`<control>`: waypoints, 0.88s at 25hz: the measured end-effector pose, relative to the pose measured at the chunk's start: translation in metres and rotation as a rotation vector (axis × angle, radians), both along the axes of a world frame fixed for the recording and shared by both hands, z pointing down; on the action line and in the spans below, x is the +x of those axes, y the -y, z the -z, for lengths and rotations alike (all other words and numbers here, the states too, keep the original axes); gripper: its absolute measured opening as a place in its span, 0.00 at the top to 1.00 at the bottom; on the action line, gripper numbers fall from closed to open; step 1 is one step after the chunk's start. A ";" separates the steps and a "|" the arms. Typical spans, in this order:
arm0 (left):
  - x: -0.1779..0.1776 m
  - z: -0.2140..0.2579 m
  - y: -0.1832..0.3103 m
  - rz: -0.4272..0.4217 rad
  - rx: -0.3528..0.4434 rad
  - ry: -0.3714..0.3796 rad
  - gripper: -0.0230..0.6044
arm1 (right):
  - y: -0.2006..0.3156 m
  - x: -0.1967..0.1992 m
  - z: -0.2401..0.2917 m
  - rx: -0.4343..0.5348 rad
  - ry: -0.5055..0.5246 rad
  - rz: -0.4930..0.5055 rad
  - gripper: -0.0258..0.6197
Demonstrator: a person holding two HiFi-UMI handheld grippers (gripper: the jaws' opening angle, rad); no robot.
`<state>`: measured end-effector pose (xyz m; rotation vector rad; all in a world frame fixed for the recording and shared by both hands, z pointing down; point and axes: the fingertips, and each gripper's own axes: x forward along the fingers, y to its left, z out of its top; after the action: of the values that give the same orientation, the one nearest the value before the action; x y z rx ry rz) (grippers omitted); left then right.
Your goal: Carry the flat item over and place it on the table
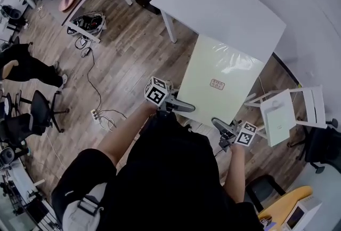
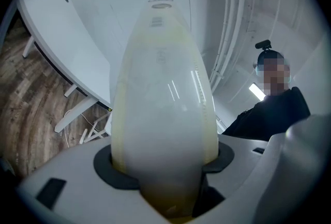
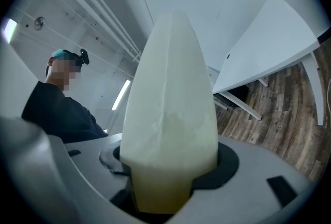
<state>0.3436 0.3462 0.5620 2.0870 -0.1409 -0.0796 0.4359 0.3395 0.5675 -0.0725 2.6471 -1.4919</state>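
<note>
Left gripper [image 1: 184,106]: we note the jaws set wide and clamped on the near edge of the flat panel [image 1: 224,78], one jaw on each face. In the left gripper view the pale, glossy panel fills the whole gap between the jaws and runs straight forward away from them. Right gripper [image 1: 221,124]: same condition, jaws wide and closed on that same near edge. In the right gripper view the cream panel is seated deep in the throat and tapers ahead of the jaws. From the head view we see both grips on the panel's near end, left gripper at one corner, right gripper at the other, with the panel held out ahead of the jaws over the wood floor [image 1: 133,59]. A small reddish label [image 1: 217,84] sits on its upper face, forward of the jaws. The white desk [image 1: 224,6] lies beyond the panel's far end. The far edge overlaps the desk's near rim in this view; we cannot tell whether they touch.
</note>
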 end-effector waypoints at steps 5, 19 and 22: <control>-0.045 -0.003 0.032 0.058 -0.031 -0.010 0.48 | 0.031 -0.044 -0.001 -0.032 -0.010 0.024 0.49; -0.195 -0.009 0.139 0.133 -0.080 -0.077 0.48 | 0.145 -0.196 0.000 -0.089 -0.087 0.095 0.49; -0.206 -0.010 0.145 0.139 -0.083 -0.071 0.48 | 0.150 -0.207 -0.001 -0.097 -0.075 0.098 0.49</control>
<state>0.1374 0.2017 0.5717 1.9866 -0.2419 -0.2284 0.2292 0.1890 0.5688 -0.0060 2.6706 -1.6802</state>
